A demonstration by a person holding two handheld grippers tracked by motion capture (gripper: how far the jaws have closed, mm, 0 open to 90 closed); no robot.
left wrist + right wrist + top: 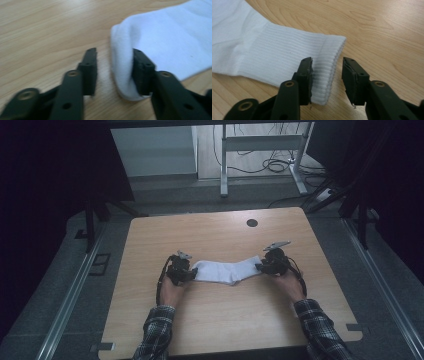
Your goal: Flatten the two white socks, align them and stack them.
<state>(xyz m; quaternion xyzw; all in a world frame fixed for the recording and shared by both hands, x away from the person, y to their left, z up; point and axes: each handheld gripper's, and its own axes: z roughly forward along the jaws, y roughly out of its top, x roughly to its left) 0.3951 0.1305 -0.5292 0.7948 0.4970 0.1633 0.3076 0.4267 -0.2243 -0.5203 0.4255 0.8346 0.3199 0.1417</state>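
A white sock (pixel 227 271) lies mid-frame on the table (pixel 210 232). The left gripper (pixel 113 72) and right gripper (pixel 327 75) are both open, each straddling one sock end, gripping nothing.

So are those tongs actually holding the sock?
No. Both tongs are open around the sock: left tongs at the toe, right tongs at the cuff.

Sock (pixel 175 42) cut off at top/right edge; left tongs (pixel 113 72) view blurred.
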